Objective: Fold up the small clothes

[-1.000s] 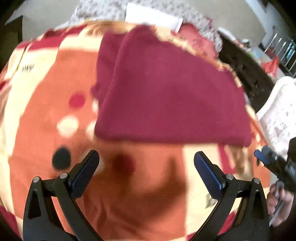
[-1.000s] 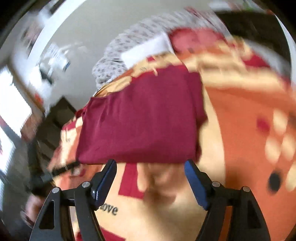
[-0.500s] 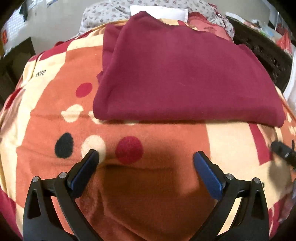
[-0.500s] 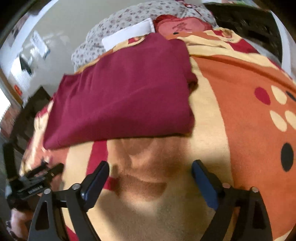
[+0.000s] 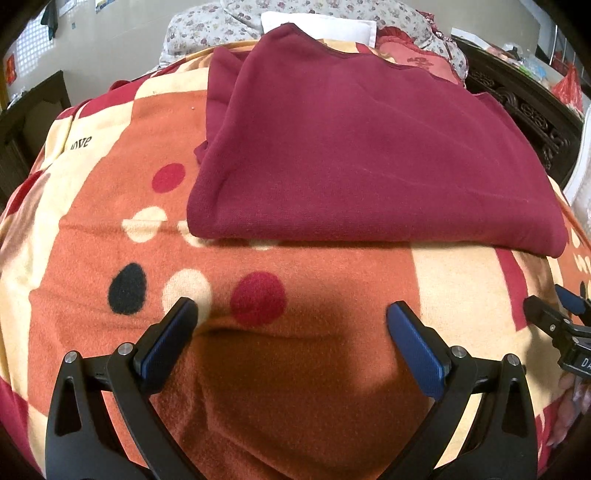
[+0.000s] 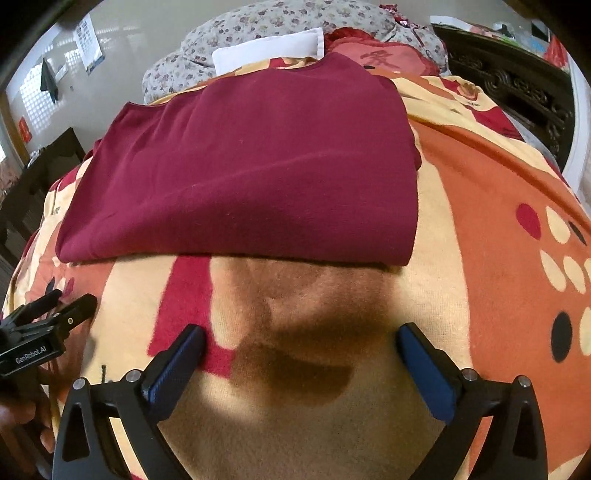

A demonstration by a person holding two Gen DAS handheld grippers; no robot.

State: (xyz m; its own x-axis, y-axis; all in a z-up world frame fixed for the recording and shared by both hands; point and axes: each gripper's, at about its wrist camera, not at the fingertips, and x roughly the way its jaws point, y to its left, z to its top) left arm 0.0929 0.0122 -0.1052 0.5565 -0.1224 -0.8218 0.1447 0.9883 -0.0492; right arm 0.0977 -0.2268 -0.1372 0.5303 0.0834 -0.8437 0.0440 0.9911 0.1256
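Note:
A dark red garment [image 5: 369, 147] [image 6: 251, 166] lies folded flat on an orange patterned blanket [image 5: 295, 387] [image 6: 480, 184]. Just short of its near folded edge, my left gripper [image 5: 291, 310] hovers over bare blanket, open, with nothing between its fingers. My right gripper [image 6: 301, 332] hangs in front of the same edge further right. Its jaws are opening wide and hold nothing. Each gripper shows at the other view's edge: the right gripper [image 5: 554, 317] and the left gripper [image 6: 48, 314].
Floral pillows [image 5: 221, 22] and a white pillow [image 5: 317, 22] lie behind the garment. A dark carved wooden bed frame [image 5: 524, 107] runs along the right. A dark cabinet [image 6: 48, 158] stands at the left by the wall.
Both grippers have dipped towards the blanket and tilted more steeply; the garment now fills more of each view. The right jaws have spread wider. The garment has not moved.

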